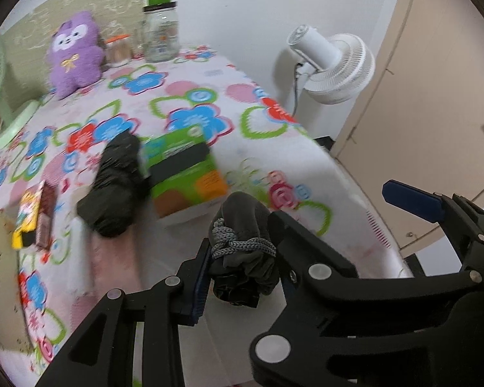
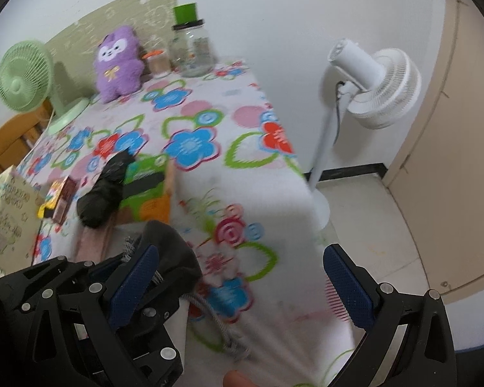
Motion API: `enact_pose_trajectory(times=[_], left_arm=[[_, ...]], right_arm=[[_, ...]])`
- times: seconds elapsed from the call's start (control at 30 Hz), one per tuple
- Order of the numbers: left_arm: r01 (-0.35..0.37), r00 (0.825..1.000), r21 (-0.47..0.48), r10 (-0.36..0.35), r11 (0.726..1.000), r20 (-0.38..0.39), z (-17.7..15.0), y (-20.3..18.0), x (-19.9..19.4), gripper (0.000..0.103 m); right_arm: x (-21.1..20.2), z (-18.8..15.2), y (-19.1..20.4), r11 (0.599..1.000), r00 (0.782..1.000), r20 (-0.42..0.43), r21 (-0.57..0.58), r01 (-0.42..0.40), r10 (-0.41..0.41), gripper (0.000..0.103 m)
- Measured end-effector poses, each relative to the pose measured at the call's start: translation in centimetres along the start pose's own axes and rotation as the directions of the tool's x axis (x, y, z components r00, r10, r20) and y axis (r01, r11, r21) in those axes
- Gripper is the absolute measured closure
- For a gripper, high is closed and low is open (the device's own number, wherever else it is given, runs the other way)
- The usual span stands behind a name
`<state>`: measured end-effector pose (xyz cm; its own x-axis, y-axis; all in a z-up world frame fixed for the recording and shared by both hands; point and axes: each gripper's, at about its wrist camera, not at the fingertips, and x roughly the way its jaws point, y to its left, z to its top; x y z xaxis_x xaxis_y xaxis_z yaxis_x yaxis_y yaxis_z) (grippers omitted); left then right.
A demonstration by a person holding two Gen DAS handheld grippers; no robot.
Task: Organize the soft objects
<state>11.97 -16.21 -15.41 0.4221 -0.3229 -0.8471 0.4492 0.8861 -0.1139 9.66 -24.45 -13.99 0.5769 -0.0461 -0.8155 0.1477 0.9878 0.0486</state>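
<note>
A dark grey cloth bundle [image 1: 245,213] tied with a grey cord is pinched in my left gripper [image 1: 242,254], just above the near edge of the floral table [image 1: 209,103]. Its cord end dangles down [image 2: 216,319]. In the right wrist view the bundle [image 2: 174,251] sits at the lower left. My right gripper [image 2: 242,258] stands open, with its left pad [image 2: 135,277] against the bundle and nothing between its fingers. A second, black rolled bundle [image 1: 116,190] lies on the table beside a green tissue box [image 1: 184,167]. A purple plush toy [image 1: 74,54] sits at the back.
Glass jars [image 1: 161,32] stand next to the plush. A yellow snack pack [image 1: 29,216] lies at the left. A green desk fan [image 2: 24,80] stands at the back left of the table. A white standing fan [image 2: 371,87] and a beige door [image 2: 451,161] are on the right.
</note>
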Motion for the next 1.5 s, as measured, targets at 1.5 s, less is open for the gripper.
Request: enact_pose_trajectory(times=[1.5], left_arm=[[-0.089, 0.996, -0.127, 0.09, 0.988, 0.001, -5.3, 5.6, -4.2, 0.062]], right_arm=[[0.6, -2.2, 7.4, 0.988, 0.992, -0.078, -0.106, -0.112, 0.104, 0.0]])
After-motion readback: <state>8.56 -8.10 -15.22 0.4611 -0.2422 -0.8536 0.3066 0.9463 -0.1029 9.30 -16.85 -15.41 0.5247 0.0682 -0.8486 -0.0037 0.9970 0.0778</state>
